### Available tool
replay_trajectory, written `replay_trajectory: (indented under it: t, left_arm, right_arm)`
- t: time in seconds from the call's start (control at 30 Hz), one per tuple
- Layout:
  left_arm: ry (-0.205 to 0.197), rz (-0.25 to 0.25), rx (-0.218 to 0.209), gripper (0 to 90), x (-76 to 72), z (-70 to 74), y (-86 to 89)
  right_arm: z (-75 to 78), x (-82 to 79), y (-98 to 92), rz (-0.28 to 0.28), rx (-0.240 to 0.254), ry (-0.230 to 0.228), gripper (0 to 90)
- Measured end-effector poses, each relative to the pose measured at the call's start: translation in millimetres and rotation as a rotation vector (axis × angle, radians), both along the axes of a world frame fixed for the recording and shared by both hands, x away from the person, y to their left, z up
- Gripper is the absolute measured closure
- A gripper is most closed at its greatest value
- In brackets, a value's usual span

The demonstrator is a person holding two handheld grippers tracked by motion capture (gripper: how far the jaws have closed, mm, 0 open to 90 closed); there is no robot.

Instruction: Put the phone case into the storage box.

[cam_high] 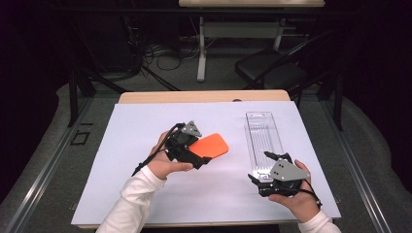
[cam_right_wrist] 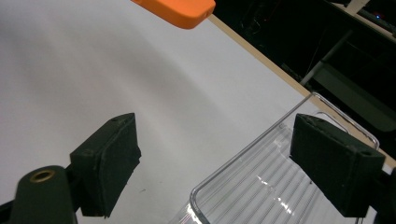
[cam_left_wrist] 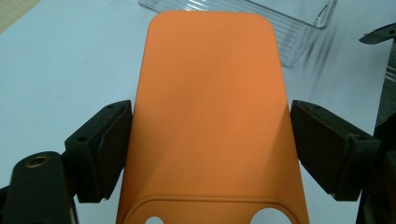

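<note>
- left gripper [cam_high: 203,156]: held in the person's left hand [cam_high: 165,162] over the middle of the white sheet [cam_high: 145,145]; its jaws stand on either side of the orange phone case [cam_high: 210,145]. in the left gripper view the left pad meets the orange phone case [cam_left_wrist: 210,121] at its edge, while a thin gap shows at the right pad, so whether the case is truly pinched cannot be told.
- orange phone case: flat, with rounded corners, pointing toward the clear plastic tray [cam_high: 265,141]; its cut-out end lies nearest the gripper body.
- right gripper [cam_high: 265,170]: held in the right hand [cam_high: 299,196] at the near end of the tray, jaws spread with nothing pinched; in the right gripper view the tray's rounded near corner [cam_right_wrist: 219,196] lies between and below the pads [cam_right_wrist: 112,163].
- clear plastic tray: long, ribbed, lying lengthwise on the right part of the sheet, just beside the case's tip.
- table [cam_high: 204,96]: a wooden edge shows beyond the sheet.
</note>
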State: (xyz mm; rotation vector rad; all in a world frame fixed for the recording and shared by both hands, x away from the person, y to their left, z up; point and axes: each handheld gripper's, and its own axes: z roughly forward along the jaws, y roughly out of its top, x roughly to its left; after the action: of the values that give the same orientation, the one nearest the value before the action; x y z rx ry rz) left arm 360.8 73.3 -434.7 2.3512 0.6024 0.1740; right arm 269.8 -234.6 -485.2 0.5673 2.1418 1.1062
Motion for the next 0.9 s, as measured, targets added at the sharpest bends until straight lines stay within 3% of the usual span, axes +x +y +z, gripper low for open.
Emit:
replay_trajectory:
  t: [0.17,0.33,0.6,0.9]
  left_arm:
    - [-0.004,-0.003,-0.002,16.3,-1.2,0.2,0.0]
    - [-0.002,-0.003,-0.005,16.2,-3.1,0.6,0.0]
    - [0.0,-0.002,-0.009,16.2,-3.8,1.6,0.8]
    - [0.004,-0.003,0.0,16.2,-4.1,1.2,1.9]
  right_arm:
    - [8.6,4.6,5.7,0.051,-0.05,-0.038,15.9]
    - [15.8,7.3,12.9,0.097,-0.145,-0.085,16.1]
    - [21.7,13.2,25.5,0.141,-0.256,-0.092,21.3]
    - [29.8,15.4,44.2,0.181,-0.368,-0.186,20.8]
